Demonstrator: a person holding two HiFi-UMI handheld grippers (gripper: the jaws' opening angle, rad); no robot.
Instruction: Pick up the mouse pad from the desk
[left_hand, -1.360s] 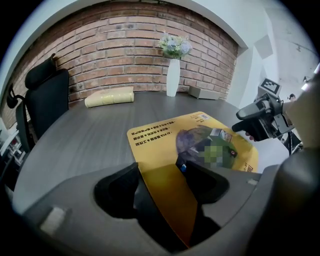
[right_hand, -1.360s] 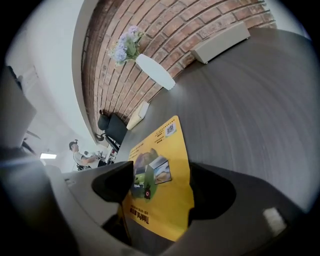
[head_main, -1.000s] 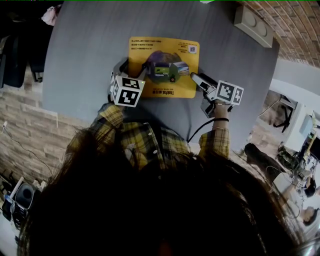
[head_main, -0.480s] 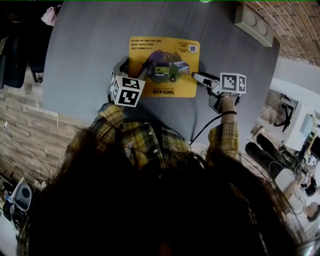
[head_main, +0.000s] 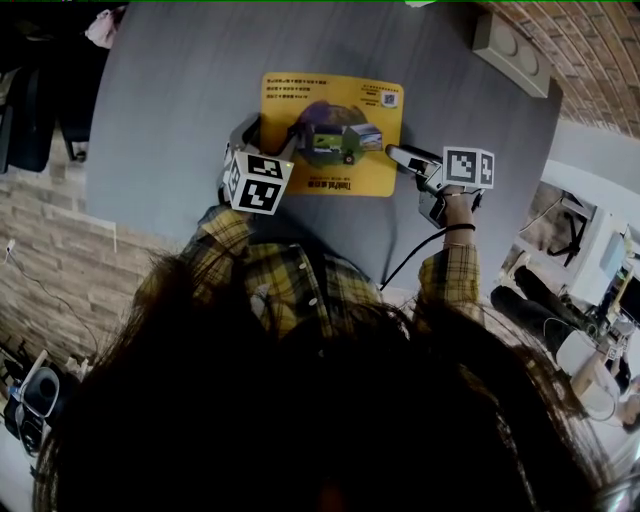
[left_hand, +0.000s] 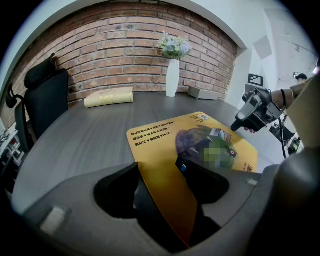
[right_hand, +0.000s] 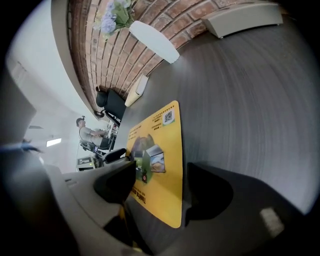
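Two grippers bracket the mouse pad (head_main: 330, 130), which lies on the grey desk (head_main: 160, 120) just ahead of you. On your left, the left gripper (left_hand: 157, 170) sits at the pad's near left corner. Its jaws stand apart, and the yellow corner runs in between them without being pinched. In the middle, the pad looks flat from the head view, with no edge plainly raised. On your right, the right gripper (right_hand: 160, 170) points in at the near right corner. Its jaws have just been closing a little yet remain apart, with that corner lying between them and nothing clamped.

You are at the grasp step, by the look of it: both tools are placed and neither has bitten. Next you need to squeeze both pairs of jaws onto the thin edges. Then raise both hands together and evenly, so the pad leaves the desk without folding or slipping out.

Against the picture a second back, your right gripper has swung away from your body and now lies squarer to the pad's right edge, its marker cube higher in the head view. Your left gripper and the pad keep their places.
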